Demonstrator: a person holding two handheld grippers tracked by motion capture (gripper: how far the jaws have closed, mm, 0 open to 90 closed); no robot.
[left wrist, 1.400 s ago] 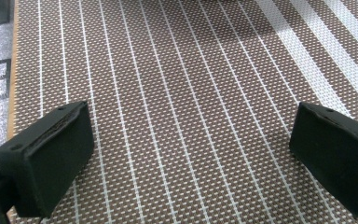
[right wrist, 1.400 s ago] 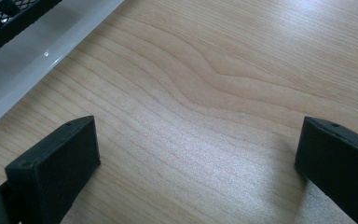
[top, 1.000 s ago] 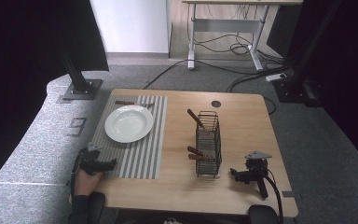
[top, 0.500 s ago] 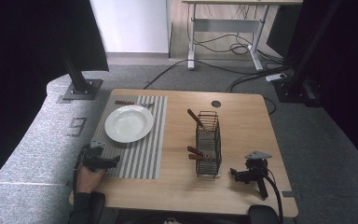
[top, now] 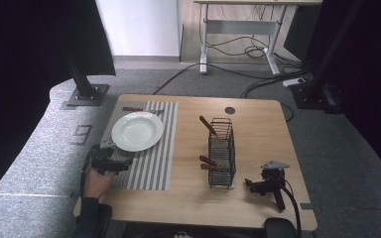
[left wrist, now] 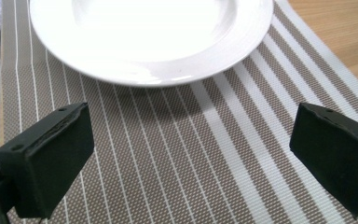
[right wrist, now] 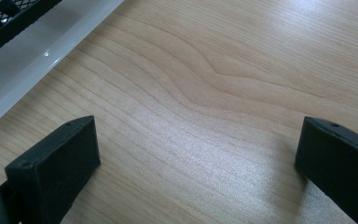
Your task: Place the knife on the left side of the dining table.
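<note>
Table (top: 258,124): light wood, centre of the high view, grey floor around it.
Placemat (top: 151,163): striped, left part of the table.
Plate (top: 137,131): white, on the placemat's upper half; also along the top of the left gripper view (left wrist: 149,42).
Left gripper (top: 121,165): lower left of the high view, held in a hand (top: 95,182) – jaws wide apart over the striped mat, just short of the plate's near rim, gripping nothing.
Wire basket (top: 222,151): black, right of centre, upright on a pale tray; brown-handled utensils (top: 207,124) sticking out.
Right gripper (top: 252,184): lower right of the high view, just beside the basket – jaws spread over bare wood, empty; basket corner and tray at upper left of the right gripper view (right wrist: 9,18).
</note>
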